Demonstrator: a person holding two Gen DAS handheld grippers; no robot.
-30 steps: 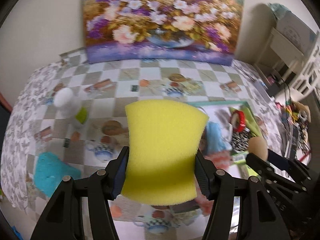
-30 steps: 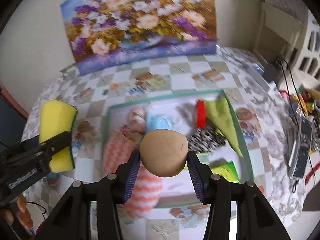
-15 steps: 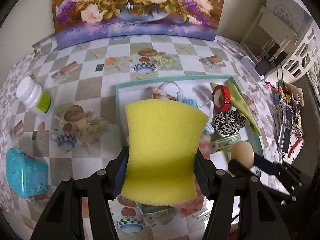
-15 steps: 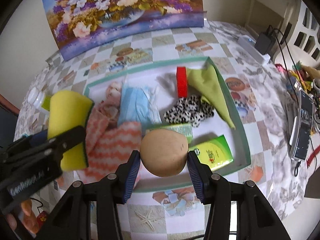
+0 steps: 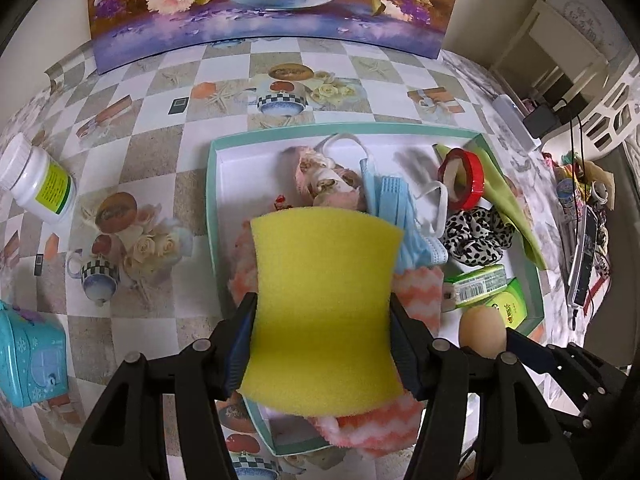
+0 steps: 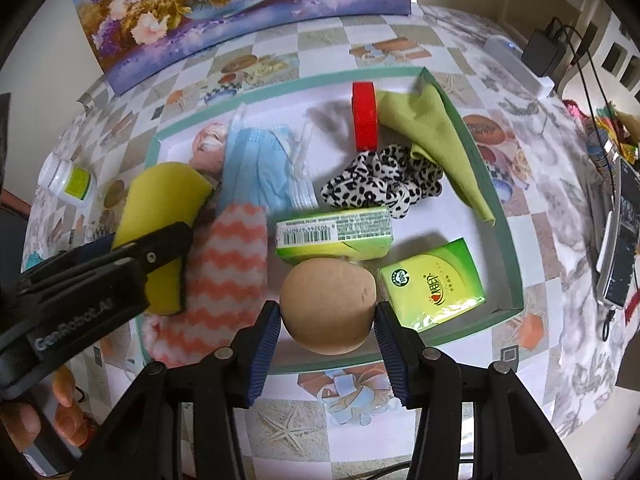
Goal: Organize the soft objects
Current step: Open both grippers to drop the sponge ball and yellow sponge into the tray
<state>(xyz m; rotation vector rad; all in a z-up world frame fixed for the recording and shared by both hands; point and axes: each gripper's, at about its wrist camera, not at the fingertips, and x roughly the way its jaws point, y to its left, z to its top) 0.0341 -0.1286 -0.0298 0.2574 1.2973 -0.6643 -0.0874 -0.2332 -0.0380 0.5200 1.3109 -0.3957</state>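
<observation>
My left gripper [image 5: 322, 344] is shut on a yellow sponge [image 5: 325, 300], held above the left side of a teal-rimmed tray [image 5: 212, 216]. The sponge [image 6: 164, 208] and that gripper [image 6: 120, 264] also show at the left of the right wrist view. My right gripper [image 6: 326, 336] is shut on a tan egg-shaped sponge [image 6: 328, 306], held over the tray's [image 6: 496, 188] near edge. In the tray lie an orange-and-white zigzag cloth [image 6: 228, 268], a blue face mask [image 6: 260, 172], a leopard-print scrunchie [image 6: 384, 184], a green cloth [image 6: 432, 132], a red tape roll [image 6: 365, 116] and two green tissue packs [image 6: 432, 284].
A white pill bottle [image 5: 38, 184] lies on the checked tablecloth left of the tray, and a turquoise box [image 5: 28, 360] sits at the near left edge. A flower painting [image 5: 272, 4] leans on the back wall. Cables, a charger [image 6: 540, 52] and a phone [image 6: 618, 232] clutter the right side.
Both grippers have come down and tilted toward the tray, which now looks larger and fills the middle of both views. The sponges stay held as before.
</observation>
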